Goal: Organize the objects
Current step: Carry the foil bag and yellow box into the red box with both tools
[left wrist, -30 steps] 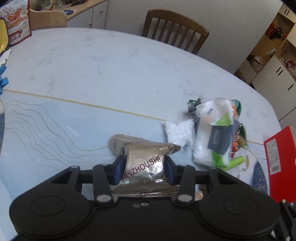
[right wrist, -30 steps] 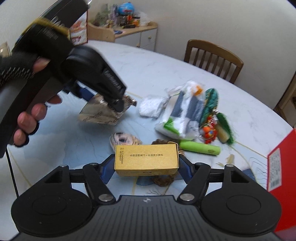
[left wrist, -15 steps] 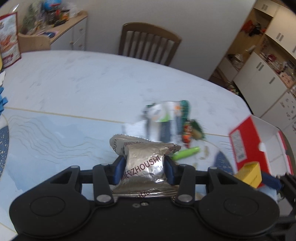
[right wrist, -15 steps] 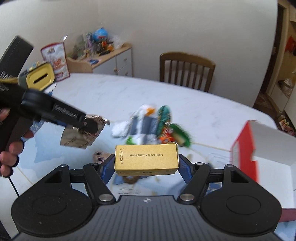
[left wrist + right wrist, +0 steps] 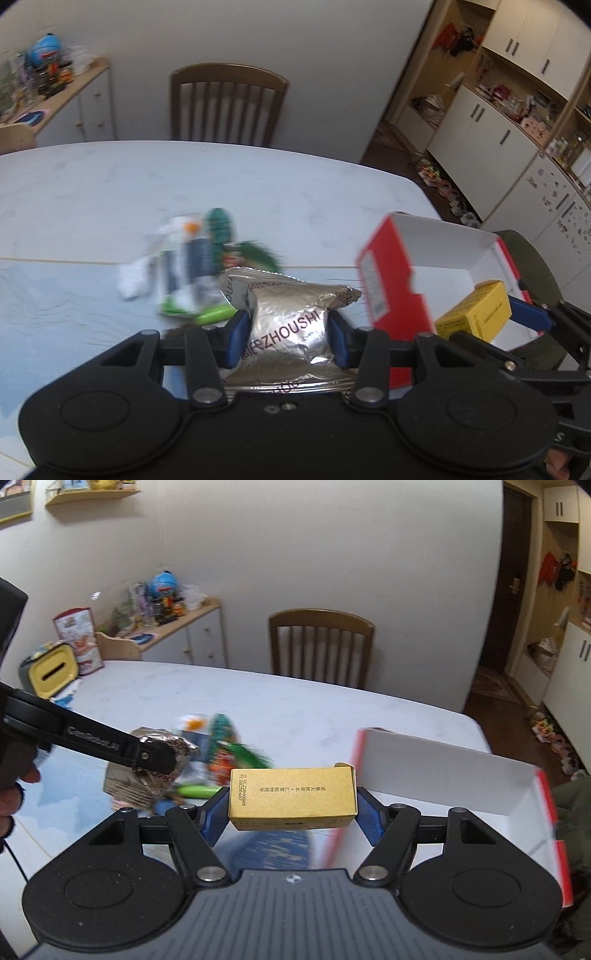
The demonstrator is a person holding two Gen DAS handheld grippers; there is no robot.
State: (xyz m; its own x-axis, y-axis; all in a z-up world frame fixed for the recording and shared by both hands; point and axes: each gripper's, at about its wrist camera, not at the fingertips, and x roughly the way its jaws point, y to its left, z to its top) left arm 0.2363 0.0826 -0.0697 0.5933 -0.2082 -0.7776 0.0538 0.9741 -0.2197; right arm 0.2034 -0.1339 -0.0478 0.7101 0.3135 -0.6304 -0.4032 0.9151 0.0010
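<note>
Now the left gripper [image 5: 287, 334] is closed on a silver foil packet [image 5: 286, 328] printed with "ZHOUSHI", and its two blue pads press the crumpled sides of the packet, which is lifted above the table [image 5: 110, 184]. At about ten o'clock from this packet lies a blurred heap of small bags [image 5: 192, 266] with green and white pieces, resting on the table. At about two o'clock stands a red box [image 5: 454, 247] with a white inside, open at the top. The right gripper [image 5: 291, 812] is clamped on a gold carton [image 5: 292, 799], held crosswise between its blue pads with the printed side facing the camera. In the left wrist view this carton [image 5: 476, 314] hangs over the near corner of the red box. In the right wrist view the red box [image 5: 443, 771] is at three o'clock from the carton, and a wooden chair [image 5: 320, 646] stands behind the table at twelve o'clock.
</note>
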